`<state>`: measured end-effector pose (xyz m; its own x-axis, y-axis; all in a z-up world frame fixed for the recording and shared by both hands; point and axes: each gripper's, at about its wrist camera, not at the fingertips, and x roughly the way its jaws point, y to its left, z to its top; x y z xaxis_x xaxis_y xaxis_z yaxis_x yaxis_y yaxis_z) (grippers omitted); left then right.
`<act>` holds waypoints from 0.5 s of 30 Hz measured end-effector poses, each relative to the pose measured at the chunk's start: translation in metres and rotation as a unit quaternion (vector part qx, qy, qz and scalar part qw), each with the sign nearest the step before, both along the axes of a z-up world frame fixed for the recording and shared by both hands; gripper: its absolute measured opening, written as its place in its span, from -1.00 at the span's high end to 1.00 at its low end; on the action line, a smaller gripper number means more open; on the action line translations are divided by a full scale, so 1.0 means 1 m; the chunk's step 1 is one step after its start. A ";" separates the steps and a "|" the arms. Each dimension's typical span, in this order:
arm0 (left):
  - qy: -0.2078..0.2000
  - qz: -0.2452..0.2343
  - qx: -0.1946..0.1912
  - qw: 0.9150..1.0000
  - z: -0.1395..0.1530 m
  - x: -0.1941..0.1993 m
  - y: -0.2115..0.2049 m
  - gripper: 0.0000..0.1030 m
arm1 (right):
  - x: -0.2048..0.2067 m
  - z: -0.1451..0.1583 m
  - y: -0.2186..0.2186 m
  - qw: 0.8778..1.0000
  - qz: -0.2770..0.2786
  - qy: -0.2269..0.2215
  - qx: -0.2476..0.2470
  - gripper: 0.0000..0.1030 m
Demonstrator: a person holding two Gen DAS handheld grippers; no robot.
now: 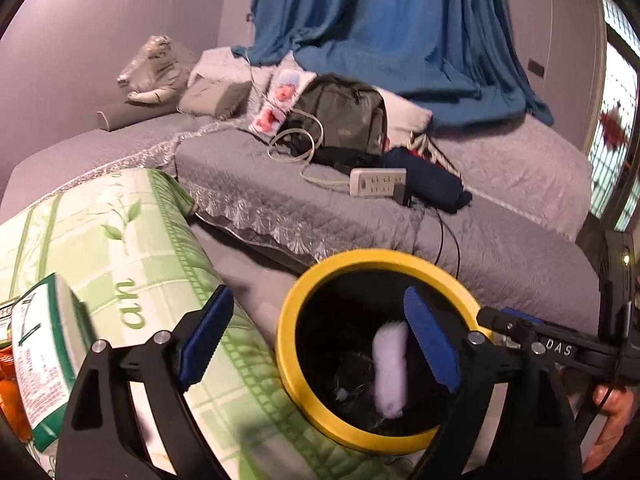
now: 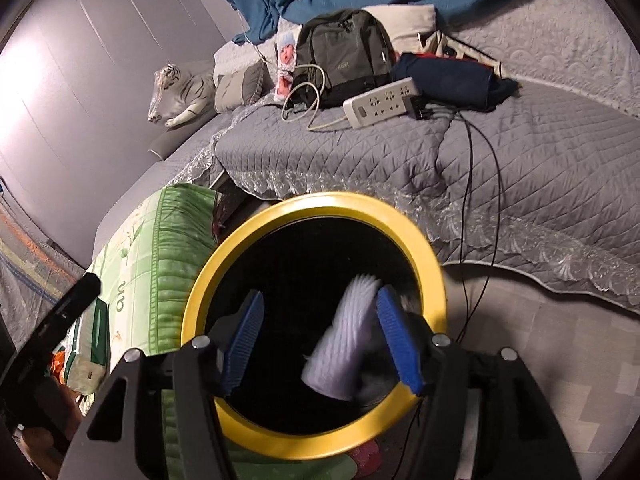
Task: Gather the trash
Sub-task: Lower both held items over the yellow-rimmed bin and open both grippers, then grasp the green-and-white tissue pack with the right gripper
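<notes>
Beside the grey bed (image 2: 540,152), both grippers, left gripper (image 1: 320,336) and right gripper (image 2: 320,336), gape over the yellow-rimmed bin (image 2: 208,292); the white tissue wad (image 2: 344,344) looks light, soft, pinchable mid-body.

On the bed (image 2: 540,152): 1 backpack (image 2: 344,56), 1 power strip (image 2: 382,102), 1 toy tiger (image 2: 184,92); beside it 1 yellow-rimmed bin (image 2: 316,438), 1 white item (image 2: 344,344) over its opening.
</notes>
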<state>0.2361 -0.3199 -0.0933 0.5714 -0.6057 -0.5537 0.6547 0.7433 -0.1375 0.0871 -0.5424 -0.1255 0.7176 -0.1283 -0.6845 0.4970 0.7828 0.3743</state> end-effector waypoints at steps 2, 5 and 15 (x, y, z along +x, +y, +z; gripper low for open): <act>-0.016 0.015 -0.007 1.000 0.008 -0.005 0.015 -0.76 | -0.002 0.006 0.008 1.000 0.008 -0.009 -0.006 -0.17; -0.046 0.042 -0.007 0.998 0.022 -0.016 0.043 -0.79 | -0.006 0.019 0.030 0.998 0.034 -0.035 -0.032 -0.31; -0.091 0.149 0.002 0.985 0.036 -0.066 0.223 -0.84 | 0.011 0.067 0.131 0.964 0.212 -0.119 -0.106 -0.85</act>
<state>0.1701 -0.0968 -0.0578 0.8135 -0.3940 -0.4278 0.4212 0.9063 -0.0337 0.0982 -0.4115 -0.0583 0.8695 0.0918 -0.4853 0.0362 0.9681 0.2480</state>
